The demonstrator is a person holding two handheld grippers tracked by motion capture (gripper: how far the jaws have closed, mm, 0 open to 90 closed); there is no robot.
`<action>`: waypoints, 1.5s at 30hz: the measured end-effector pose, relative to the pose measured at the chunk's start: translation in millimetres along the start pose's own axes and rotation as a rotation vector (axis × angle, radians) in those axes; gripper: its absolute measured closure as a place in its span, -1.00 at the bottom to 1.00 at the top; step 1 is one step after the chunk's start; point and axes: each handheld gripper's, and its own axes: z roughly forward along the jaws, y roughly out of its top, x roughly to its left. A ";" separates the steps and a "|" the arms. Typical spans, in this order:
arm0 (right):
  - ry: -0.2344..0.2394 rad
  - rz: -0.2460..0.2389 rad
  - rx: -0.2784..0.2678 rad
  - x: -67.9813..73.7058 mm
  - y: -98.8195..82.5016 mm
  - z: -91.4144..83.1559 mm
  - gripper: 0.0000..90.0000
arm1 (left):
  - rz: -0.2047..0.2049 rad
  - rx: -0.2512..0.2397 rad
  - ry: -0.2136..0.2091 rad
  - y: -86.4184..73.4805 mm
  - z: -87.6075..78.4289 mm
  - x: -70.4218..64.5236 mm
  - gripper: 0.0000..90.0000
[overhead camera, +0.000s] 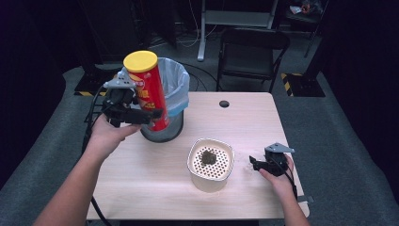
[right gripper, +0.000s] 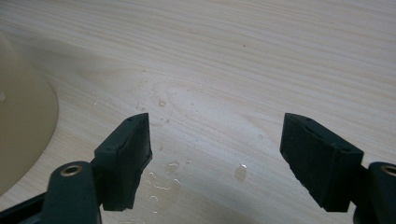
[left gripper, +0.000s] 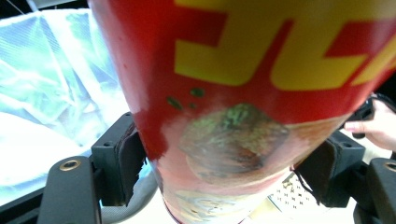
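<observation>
Left gripper (overhead camera: 149,114) holds a tall red cardboard crisp can with a yellow plastic lid (overhead camera: 147,89), raised off the light wooden table (overhead camera: 155,183). The can stands nearly upright, in front of and against the near rim of a wire-mesh waste bin lined with a pale blue plastic bag (overhead camera: 178,89).

Risks, as judged from here:
- The grip sits low on the can, toward its base, so most of the tube stands above the pads. A quick tilt toward the bin could let the can pivot or slide through the jaws.
- The can wall is smooth and glossy; in the left gripper view the print looks rubbed and smeared where the pads (left gripper: 128,161) press. Slip is plausible.
- The can is close to the bag's rim. Snagging the liner could drag it off the bin or tip the can outside.
- Small water droplets (right gripper: 168,165) lie on the table near the right gripper (overhead camera: 256,164); anything set down there would get wet.

Fingers:
- Left: jaws partway closed, both pads pressed on opposite sides of the can's lower wall.
- Right: jaws apart with nothing between them, resting low over bare table just beside a cream perforated plastic container (overhead camera: 211,165), which holds a dark clump (overhead camera: 209,157). It touches neither.
</observation>
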 end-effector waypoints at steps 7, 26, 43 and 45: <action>-0.003 -0.003 -0.007 0.3 0.2 -0.5 -0.46 | -0.011 -0.008 0.014 16.8 -4.6 10.8 -0.46; 0.003 0.005 -0.014 0.2 0.9 -1.4 -0.45 | -0.078 -0.013 0.105 60.5 20.2 45.4 -0.46; 0.003 -0.022 -0.006 3.8 1.6 2.1 -0.45 | -0.145 -0.026 0.234 61.1 51.8 81.0 -0.46; 0.006 -0.031 -0.002 3.6 1.5 2.0 -0.45 | -0.157 -0.020 0.243 58.3 55.2 84.7 -0.46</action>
